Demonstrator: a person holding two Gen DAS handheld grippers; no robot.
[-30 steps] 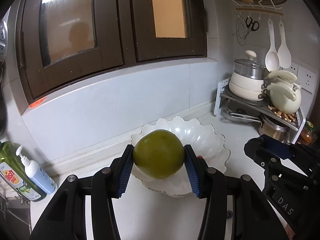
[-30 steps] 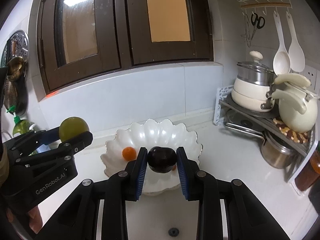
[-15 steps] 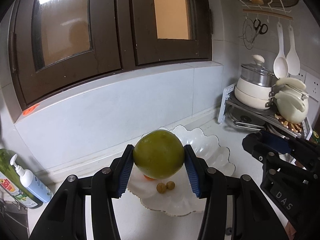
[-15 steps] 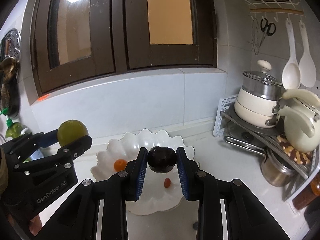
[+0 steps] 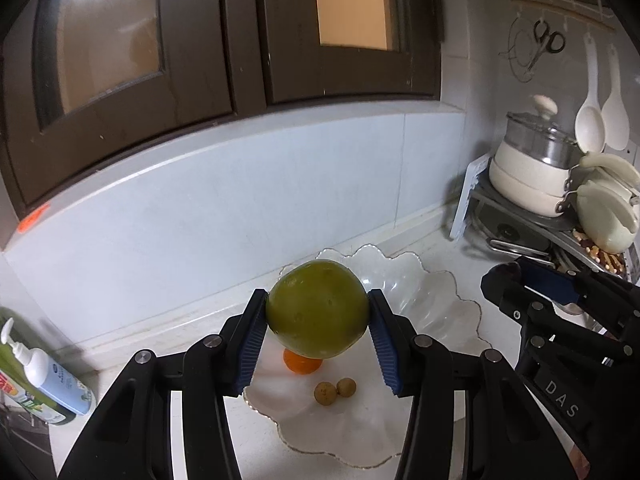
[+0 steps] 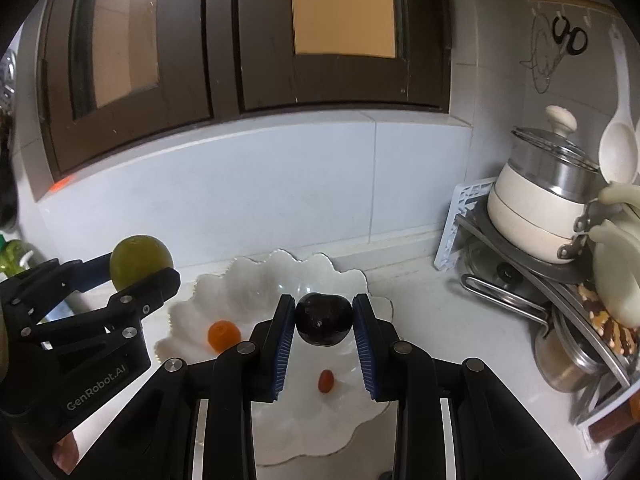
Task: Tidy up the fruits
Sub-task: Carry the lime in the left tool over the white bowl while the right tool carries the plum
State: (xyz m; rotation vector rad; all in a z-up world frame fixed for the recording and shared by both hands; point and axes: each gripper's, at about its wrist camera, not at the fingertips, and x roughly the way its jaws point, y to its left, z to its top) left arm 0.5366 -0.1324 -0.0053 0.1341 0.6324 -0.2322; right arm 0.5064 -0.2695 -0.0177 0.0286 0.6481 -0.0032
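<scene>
My left gripper (image 5: 317, 320) is shut on a large green round fruit (image 5: 317, 310), held above the left part of a white scalloped plate (image 5: 432, 304). On the plate lie a small orange fruit (image 5: 302, 365) and two little brown fruits (image 5: 334, 389). My right gripper (image 6: 323, 320) is shut on a dark purple round fruit (image 6: 323, 319) over the same plate (image 6: 276, 276). Under it I see the orange fruit (image 6: 224, 334) and a small red fruit (image 6: 326, 380). The left gripper with the green fruit (image 6: 140, 262) shows at the left of the right wrist view.
A metal rack (image 6: 520, 276) with a white pot (image 6: 540, 200), a pale kettle and pans stands at the right. White spoons and scissors hang on the wall. A pump bottle (image 5: 44, 376) stands at the left. Tiled wall and dark window frames rise behind the plate.
Both grippers, still holding their fruits, have moved forward over the plate. The plate now lies closer and lower in both views, and the small fruits on it have come into sight.
</scene>
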